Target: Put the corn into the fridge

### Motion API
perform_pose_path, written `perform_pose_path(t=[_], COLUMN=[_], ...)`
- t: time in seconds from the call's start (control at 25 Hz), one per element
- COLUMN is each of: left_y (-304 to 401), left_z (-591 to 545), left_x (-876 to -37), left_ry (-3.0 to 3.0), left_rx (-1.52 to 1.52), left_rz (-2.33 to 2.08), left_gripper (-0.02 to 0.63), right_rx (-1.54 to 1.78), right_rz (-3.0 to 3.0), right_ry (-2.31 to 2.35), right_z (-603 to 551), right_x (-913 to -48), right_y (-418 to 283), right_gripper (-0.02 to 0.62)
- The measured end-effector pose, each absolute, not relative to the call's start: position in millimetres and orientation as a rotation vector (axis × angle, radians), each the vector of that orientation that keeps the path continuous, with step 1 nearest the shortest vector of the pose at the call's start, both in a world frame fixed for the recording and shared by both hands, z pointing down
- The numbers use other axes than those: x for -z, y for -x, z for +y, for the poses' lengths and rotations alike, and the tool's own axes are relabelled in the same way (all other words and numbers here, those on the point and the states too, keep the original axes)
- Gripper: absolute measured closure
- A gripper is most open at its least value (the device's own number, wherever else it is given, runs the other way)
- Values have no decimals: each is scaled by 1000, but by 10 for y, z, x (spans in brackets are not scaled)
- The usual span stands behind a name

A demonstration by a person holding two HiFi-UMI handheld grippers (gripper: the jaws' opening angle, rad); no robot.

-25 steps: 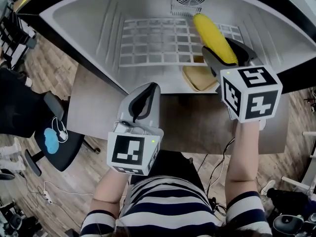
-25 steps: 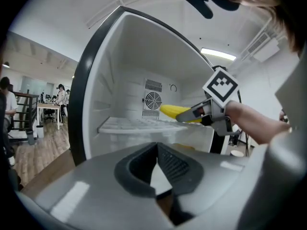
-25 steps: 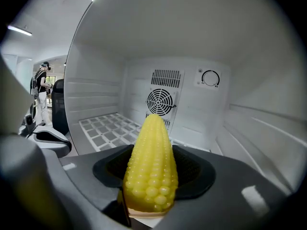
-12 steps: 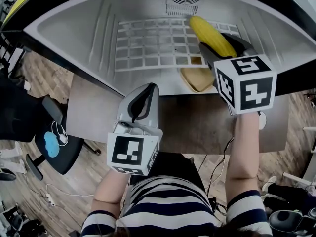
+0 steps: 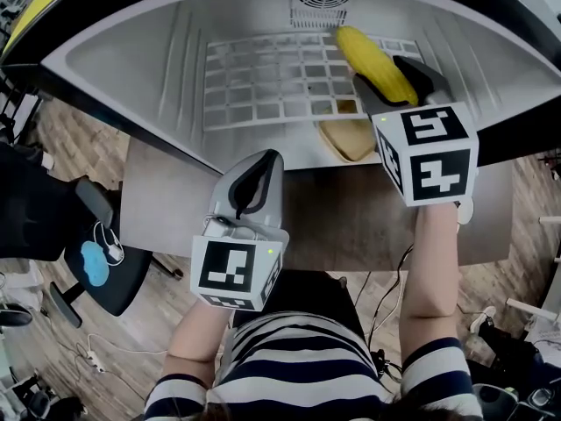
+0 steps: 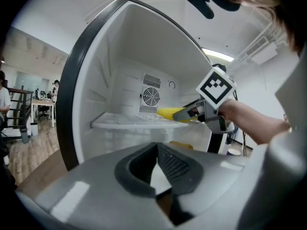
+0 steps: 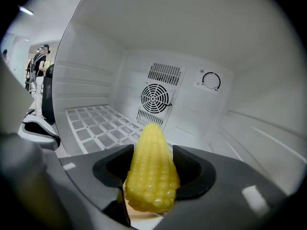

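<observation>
Side-on in left gripper view: corn point(image 6: 169, 113) low over wire shelf point(image 6: 125, 122).

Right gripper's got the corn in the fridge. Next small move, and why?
Probably lower the right gripper until the corn rests on the wire shelf. The jaws are clamped on the corn, which seems to hang just above the shelf's right side; releasing now would drop it.

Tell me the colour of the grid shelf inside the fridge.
White. The shelf shows best in the head view.

The right hand-held gripper point(image 5: 392, 82) hides the near end of the corn point(image 5: 364, 51).
</observation>
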State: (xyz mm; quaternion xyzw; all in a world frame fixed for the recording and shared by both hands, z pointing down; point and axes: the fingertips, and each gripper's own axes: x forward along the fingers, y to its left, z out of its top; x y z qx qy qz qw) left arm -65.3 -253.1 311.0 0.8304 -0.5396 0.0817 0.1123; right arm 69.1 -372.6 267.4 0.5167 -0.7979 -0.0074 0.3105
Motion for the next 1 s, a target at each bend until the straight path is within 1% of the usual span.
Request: perform_pose_path(t=[0.4,0.72,1.0], left_y=[717,690,711], left_z=[-2479,-2333,-2214], left_x=[-3043,-2932,-2855], left_ry=[-2437,-2437,-2421], left_rx=[-204,-182,-180], left_rz=[-1549,-1580,-1627], left_gripper=[606,606,606], right_rx=[20,14,-21], right_rz=[-2171,-2210,-2278], right_ry=[-1454,-1564,-1602], right_z=[-3545,-3220,-2880], right_x=[-2486,-2334,-2317], right_y=[-728,-970,-1101], right_gripper=[334,334,361])
